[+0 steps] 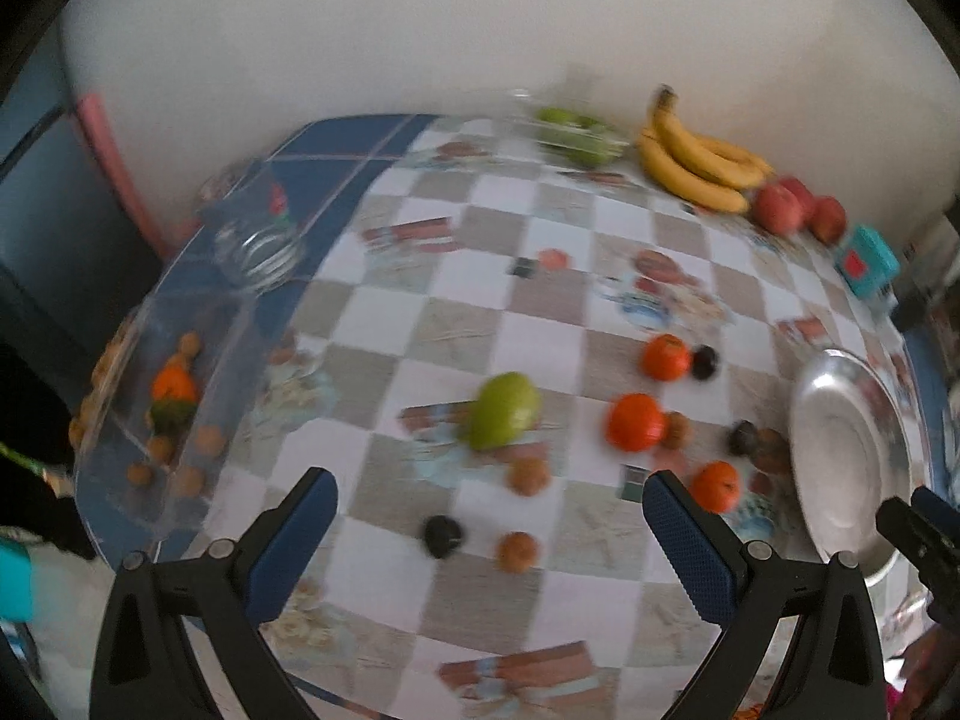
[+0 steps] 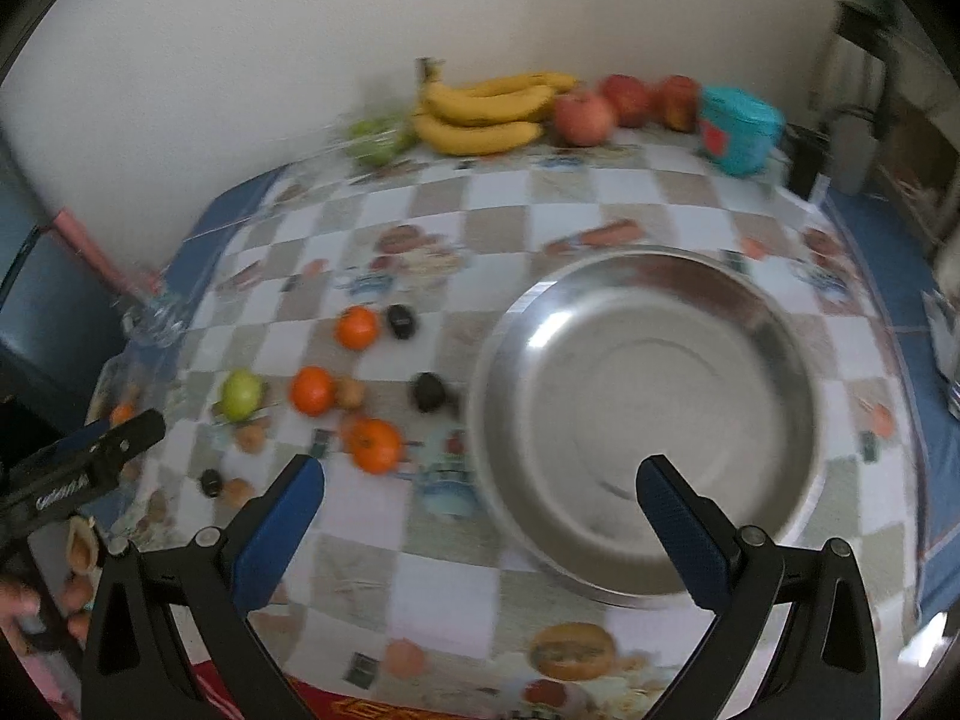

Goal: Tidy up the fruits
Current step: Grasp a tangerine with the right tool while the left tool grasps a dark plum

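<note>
My left gripper (image 1: 489, 501) hangs open above the checkered table, near a green pear (image 1: 501, 411), three oranges (image 1: 635, 422), dark plums (image 1: 443, 536) and brown walnuts (image 1: 517, 551) scattered below it. A clear box (image 1: 153, 414) at the left holds an orange and several walnuts. My right gripper (image 2: 480, 480) is open over the near rim of an empty steel bowl (image 2: 648, 420). Left of the bowl lie the same oranges (image 2: 375, 445), the pear (image 2: 241, 393) and plums (image 2: 428, 391). Both views are motion-blurred.
Along the back wall sit bananas (image 2: 486, 105), red apples (image 2: 585, 110), a clear tray of green fruit (image 2: 378, 135) and a teal box (image 2: 741, 129). A glass jar (image 1: 258, 246) stands at the left edge. The other gripper shows at the left (image 2: 90, 456).
</note>
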Tool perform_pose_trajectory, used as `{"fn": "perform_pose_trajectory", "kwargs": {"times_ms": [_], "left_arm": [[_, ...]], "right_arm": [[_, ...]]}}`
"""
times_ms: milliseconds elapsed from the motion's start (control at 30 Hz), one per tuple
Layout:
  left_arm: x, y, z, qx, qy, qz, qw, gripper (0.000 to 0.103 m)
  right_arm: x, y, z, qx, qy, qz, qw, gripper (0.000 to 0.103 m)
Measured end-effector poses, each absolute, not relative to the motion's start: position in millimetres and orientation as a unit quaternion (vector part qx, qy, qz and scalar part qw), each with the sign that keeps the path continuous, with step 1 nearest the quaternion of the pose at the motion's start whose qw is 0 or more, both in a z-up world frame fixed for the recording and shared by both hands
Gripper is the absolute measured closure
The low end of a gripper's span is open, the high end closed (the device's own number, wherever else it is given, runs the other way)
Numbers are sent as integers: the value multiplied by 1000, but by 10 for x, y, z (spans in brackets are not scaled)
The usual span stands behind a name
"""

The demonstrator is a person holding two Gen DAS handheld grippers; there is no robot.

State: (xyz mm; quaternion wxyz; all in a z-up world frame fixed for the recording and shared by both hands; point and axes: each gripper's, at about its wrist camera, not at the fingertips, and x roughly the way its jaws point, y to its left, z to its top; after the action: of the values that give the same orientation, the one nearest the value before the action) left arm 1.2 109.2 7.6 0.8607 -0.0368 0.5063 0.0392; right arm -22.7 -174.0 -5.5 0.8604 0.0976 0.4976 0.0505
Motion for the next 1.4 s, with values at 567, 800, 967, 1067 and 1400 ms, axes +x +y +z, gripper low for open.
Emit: {"fn": "perform_pose_trajectory", "kwargs": {"times_ms": [567,800,967,1067,1400], "left_arm": [[6,1586,-748,-110,578,49,807,16],[80,1517,-912,-133,594,27,793,40],[95,1517,-976,-147,595,25,790,55],[81,1544,-985,-162,593,25,788,62],[50,1552,-991,-172,594,24,786,74]], "right_arm": [[246,-1061,-615,91,579,85,806,21],[365,-1023,-805,93,600,80,791,31],[422,-993,-891,88,609,74,785,36],[442,-986,-929,87,612,73,782,44],[480,-935,-1006,87,624,76,773,53]]}}
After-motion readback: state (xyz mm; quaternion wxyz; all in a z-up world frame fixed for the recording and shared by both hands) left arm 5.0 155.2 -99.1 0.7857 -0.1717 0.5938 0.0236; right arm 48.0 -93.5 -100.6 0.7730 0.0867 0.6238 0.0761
